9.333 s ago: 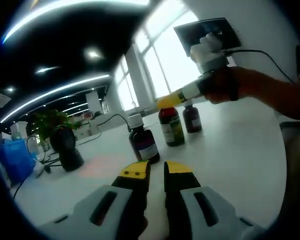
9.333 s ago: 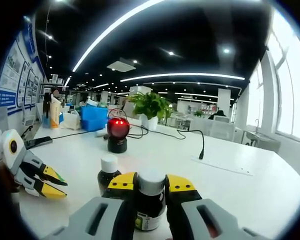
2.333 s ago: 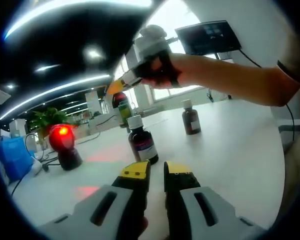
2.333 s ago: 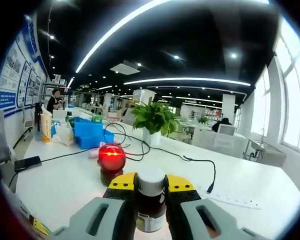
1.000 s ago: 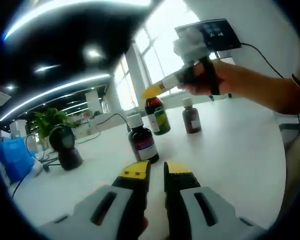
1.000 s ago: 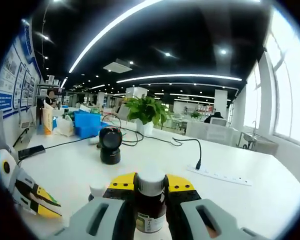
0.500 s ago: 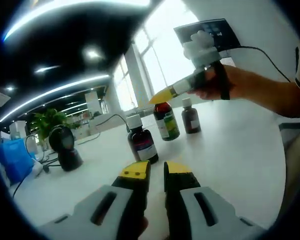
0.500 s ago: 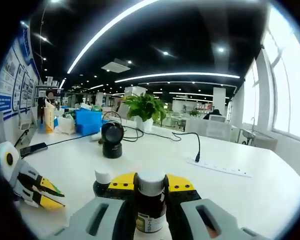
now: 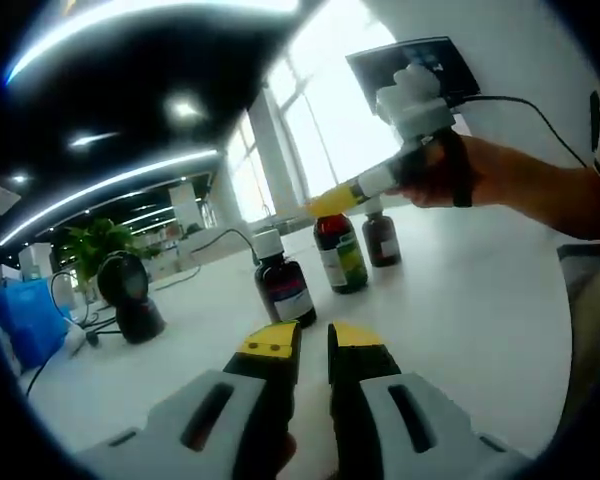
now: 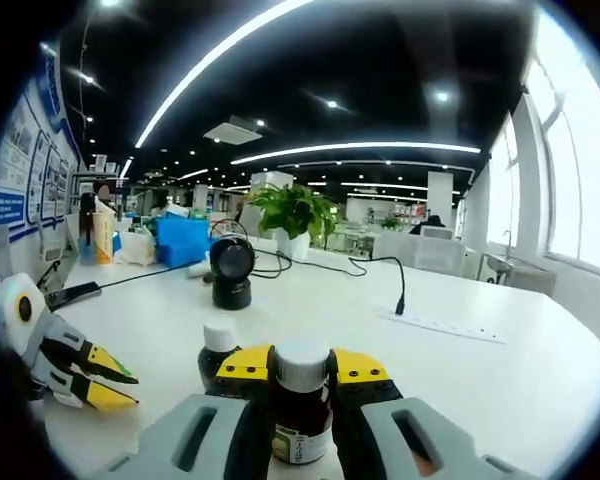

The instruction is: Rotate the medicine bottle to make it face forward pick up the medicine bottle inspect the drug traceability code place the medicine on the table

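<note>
In my left gripper view, going left to right: a blue plastic bin (image 9: 25, 315) sits at the far left edge, then a black dome-shaped scanner on a stand (image 9: 132, 297) with a leafy green potted plant (image 9: 90, 245) behind it, all on the white table (image 9: 460, 310). My left gripper (image 9: 313, 345) rises from the bottom with its yellow-tipped jaws nearly pressed together, a thin gap between them and nothing in it. Beyond the tips stands a dark brown bottle with a white cap and a purple-and-white label (image 9: 284, 285). Just right of it is the dark brown medicine bottle with a green-and-white label (image 9: 338, 252), its base at the tabletop; whether it touches the table I cannot tell. My right gripper (image 9: 332, 201) reaches in from the right and pinches it at the cap, with my hand (image 9: 450, 175) behind it. A third, smaller brown bottle with a white cap (image 9: 382, 235) stands just right of that one.

In my right gripper view, my left gripper shows at the far left edge. Next comes the white-capped brown bottle, with the black scanner and the potted plant behind it. At centre, my right gripper's yellow-tipped jaws clamp the medicine bottle on both sides of its neck and white cap. A white power strip (image 10: 450, 325) with a black cable lies on the table to the right.
</note>
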Motion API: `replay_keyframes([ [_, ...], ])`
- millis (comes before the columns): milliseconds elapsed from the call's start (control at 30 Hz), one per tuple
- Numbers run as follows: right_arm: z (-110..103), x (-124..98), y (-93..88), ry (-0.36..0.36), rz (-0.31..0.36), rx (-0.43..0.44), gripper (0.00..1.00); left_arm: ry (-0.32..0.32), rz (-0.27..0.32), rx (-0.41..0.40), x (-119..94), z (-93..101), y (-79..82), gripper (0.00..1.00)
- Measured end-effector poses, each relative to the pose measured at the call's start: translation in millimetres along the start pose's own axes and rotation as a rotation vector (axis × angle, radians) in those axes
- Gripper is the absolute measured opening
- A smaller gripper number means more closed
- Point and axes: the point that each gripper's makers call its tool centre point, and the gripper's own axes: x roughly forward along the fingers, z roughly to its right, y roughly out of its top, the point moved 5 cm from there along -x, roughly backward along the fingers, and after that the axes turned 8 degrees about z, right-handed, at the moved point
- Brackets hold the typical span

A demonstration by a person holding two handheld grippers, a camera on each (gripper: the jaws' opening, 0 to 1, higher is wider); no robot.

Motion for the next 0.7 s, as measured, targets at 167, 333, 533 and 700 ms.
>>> replay_keyframes([
  [167,0.6,0.4,0.4,-0.002,-0.007,0.013,0.16,-0.001,0.001,-0.001,0.4,-0.1,-0.2,0.03],
  [333,0.3,-1.4,-0.3,-0.011,0.001,0.021,0.17,0.000,0.002,-0.001,0.5,-0.1,-0.5,0.03],
  [533,-0.8,-4.1,-0.8,-0.014,0.009,0.021,0.17,-0.001,0.001,0.001,0.4,0.1,-0.1,0.03],
  [700,0.0,-5.6,-1.4,-0.013,0.017,0.021,0.17,-0.002,0.001,0.002,0.5,0.3,-0.2,0.03],
])
